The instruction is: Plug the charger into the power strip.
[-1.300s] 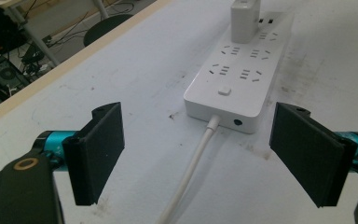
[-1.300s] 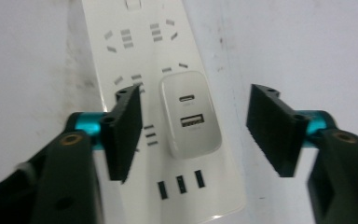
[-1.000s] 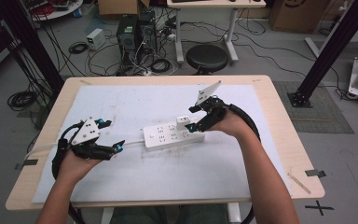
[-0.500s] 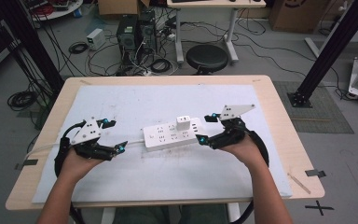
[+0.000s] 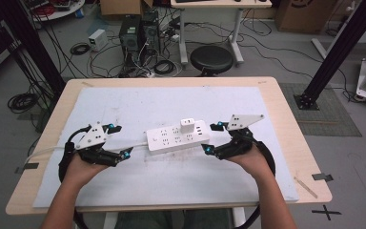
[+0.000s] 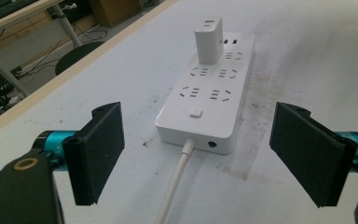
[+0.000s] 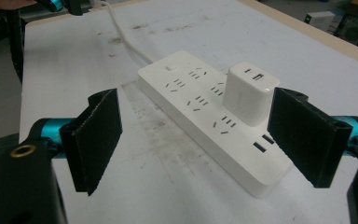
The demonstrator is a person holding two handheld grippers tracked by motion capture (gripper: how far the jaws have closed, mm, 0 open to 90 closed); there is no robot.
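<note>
Charger [image 5: 187, 125] now free of right gripper [image 5: 211, 138]

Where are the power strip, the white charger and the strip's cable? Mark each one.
power strip [image 5: 171, 141], high view, its top face.
white charger [image 7: 251, 93], right gripper view, its side face.
cable [image 6: 177, 179], left gripper view, its run near the strip.

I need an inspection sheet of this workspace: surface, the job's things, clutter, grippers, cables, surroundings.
Surface: white mat on a wooden table, stained near the middle.
Job's things: power strip lying flat; white charger plugged upright into it.
Clutter: nothing seen on the mat.
Grippers: left gripper and right gripper both open, one at each end of the strip, holding nothing.
Cables: strip's white cord runs off the left edge.
Surroundings: black stool, computer towers, floor cables.
</note>
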